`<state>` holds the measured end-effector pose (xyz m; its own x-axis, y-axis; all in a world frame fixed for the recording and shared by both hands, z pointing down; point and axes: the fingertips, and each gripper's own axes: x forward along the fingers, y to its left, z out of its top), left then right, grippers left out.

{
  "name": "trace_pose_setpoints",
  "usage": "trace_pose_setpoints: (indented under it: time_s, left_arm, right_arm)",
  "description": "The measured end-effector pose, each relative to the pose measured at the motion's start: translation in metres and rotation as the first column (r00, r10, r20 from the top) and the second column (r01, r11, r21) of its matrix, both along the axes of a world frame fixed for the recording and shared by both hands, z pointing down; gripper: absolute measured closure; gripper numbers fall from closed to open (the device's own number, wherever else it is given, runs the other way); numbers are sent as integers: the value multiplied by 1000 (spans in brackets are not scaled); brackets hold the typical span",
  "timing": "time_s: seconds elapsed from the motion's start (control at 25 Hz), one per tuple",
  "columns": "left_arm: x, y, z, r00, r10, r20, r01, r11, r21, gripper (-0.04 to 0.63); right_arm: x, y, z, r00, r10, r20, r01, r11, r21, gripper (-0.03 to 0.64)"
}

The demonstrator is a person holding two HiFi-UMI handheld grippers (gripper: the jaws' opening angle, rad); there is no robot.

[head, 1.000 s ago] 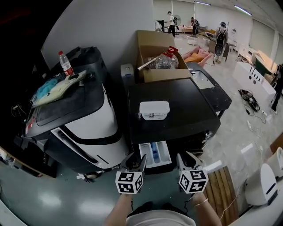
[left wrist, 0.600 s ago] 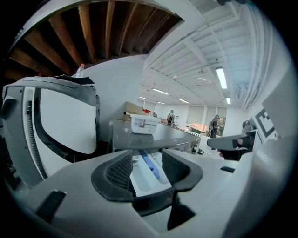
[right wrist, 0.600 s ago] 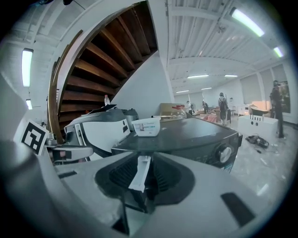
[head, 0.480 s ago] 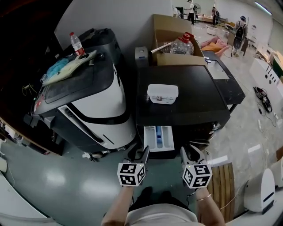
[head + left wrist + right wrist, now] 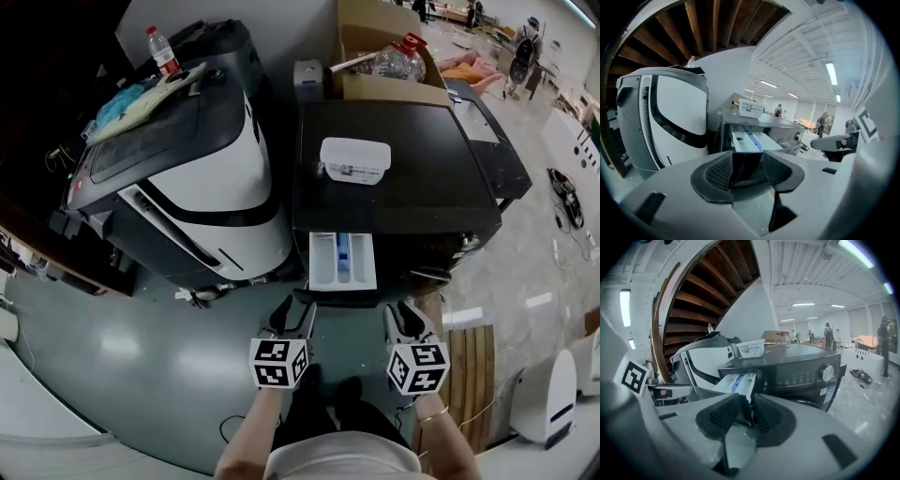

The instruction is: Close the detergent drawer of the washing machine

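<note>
The black washing machine [image 5: 398, 202] stands ahead of me with its white detergent drawer [image 5: 342, 261] pulled out at the front left. Blue and white compartments show inside it. My left gripper [image 5: 292, 319] hangs just below the drawer's front, open and empty. My right gripper [image 5: 410, 322] is level with it further right, below the machine's front panel, also open and empty. In the left gripper view the drawer [image 5: 747, 140] lies straight ahead beyond the left gripper [image 5: 746, 164]. In the right gripper view the drawer [image 5: 737, 382] sits just past the right gripper [image 5: 747, 411], untouched.
A white plastic box [image 5: 354, 159] rests on the washer's top. A white and black machine [image 5: 206, 178] stands close on the left, with a bottle [image 5: 164, 52] and cloths on it. A cardboard box [image 5: 380, 56] is behind. A wooden pallet [image 5: 473, 366] lies at right.
The drawer now sits farther from both grippers than a second ago; they have drawn back a little together. The drawer stays pulled out.
</note>
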<state>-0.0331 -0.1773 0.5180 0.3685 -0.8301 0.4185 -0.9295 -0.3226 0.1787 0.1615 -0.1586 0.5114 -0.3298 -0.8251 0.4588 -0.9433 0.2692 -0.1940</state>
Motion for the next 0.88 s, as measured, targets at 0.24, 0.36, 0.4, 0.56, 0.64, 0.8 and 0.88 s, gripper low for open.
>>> trace_pose_setpoints:
  time_s: [0.24,0.36,0.4,0.56,0.64,0.8,0.88]
  left_arm:
    - [-7,8,21,1000,-12,2,12,999,-44,413]
    - [-11,8,26,1000,-14,-2,13,998,-56,411]
    - [-11,7,28,1000,-13,-3,12,998,-60,411]
    - [-12,4,36,1000,-6,-7,5,997,-76,411]
    - [-11,3,39,1000,1,-11,-2,997,-82,411]
    - [-9,0,47,1000,17,-7,-18,995,-97,411]
    - [-9,-1,50,1000,22,-5,-22,994,-106,411]
  right_arm:
    - [-6,2,27,1000,-20,-24,19,999,-49,526]
    - [-10,0,35,999,-20,-30,18,998,-68,526]
    - [-11,-1,38,999,-20,-35,17,997,-73,526]
    - [-14,-5,47,998,-23,-55,19,996,-86,526]
    - [-14,-8,51,997,-21,-67,15,996,-90,526]
    - [-14,-12,58,997,-12,-74,5,995,-103,526]
    - [-16,-12,59,997,-13,-79,4,994,-107,526]
